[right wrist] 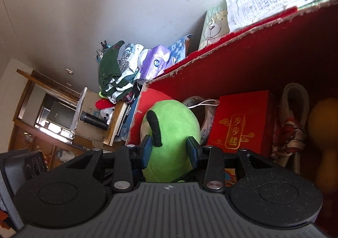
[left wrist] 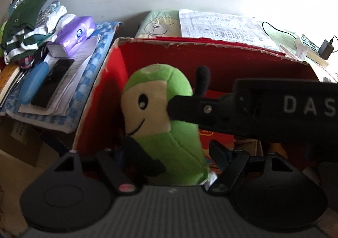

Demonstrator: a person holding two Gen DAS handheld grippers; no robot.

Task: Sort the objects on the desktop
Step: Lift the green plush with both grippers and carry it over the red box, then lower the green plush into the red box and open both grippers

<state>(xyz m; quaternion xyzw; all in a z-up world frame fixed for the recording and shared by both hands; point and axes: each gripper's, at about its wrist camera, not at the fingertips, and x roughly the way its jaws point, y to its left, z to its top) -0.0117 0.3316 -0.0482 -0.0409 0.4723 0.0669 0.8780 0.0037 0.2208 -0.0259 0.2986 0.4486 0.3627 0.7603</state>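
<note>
Red box point(left wrist: 101, 81) is the drop point and it's already part full: gift box point(right wrist: 240, 123), a shoe point(right wrist: 202, 111), rolled cloth point(right wrist: 293, 123) and something orange point(right wrist: 325, 138) sit inside. My right tool point(right wrist: 170, 150) is clamped on the green plush point(right wrist: 175, 130), jaws pressed into both its flanks, holding it inside the box's left end, not yet let go. In the left view the plush point(left wrist: 156, 111) stands upright between my left tool point(left wrist: 181, 157) fingers, which are spread wide and look clear of it; I read that one as open and empty. Left to sort, I'd guess: clothes pile point(left wrist: 27, 24), tissue pack point(left wrist: 74, 35), blue case point(left wrist: 33, 83), phone point(left wrist: 52, 83) and papers on the counter point(left wrist: 93, 73) beside the box. So midway at best; next is releasing the plush.
</note>
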